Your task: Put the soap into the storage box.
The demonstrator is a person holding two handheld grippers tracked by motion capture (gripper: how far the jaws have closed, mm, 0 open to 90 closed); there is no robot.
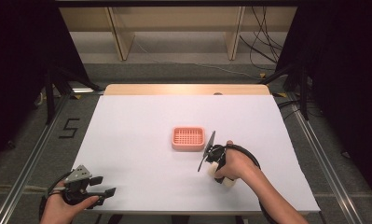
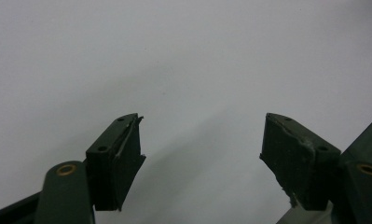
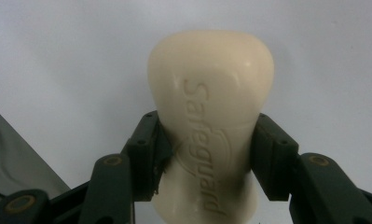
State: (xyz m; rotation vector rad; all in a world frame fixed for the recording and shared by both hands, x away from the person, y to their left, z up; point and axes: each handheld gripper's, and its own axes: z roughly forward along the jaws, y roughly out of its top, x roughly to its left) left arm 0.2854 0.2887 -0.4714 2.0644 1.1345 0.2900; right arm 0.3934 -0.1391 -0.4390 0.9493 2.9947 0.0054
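Note:
A cream bar of soap [image 3: 211,88] with raised lettering stands between the jaws of my right gripper [image 3: 208,122], whose pads press on its waisted sides. In the high view the right gripper [image 1: 222,176] points down at the table's front right, and the soap [image 1: 229,183] shows just under the hand. A pink slotted soap dish [image 1: 188,138] lies at the middle of the table, a short way up and left of that hand. My left gripper [image 1: 105,185] rests near the front left corner, and its jaws [image 2: 202,121] stand wide apart over bare white surface.
A white sheet covers the table [image 1: 137,112], with a strip of wood [image 1: 183,89] bare along the far edge. Metal rails [image 1: 30,163] run along both sides on the grey floor. Cables [image 1: 263,46] and wooden frame legs [image 1: 120,39] lie beyond the table.

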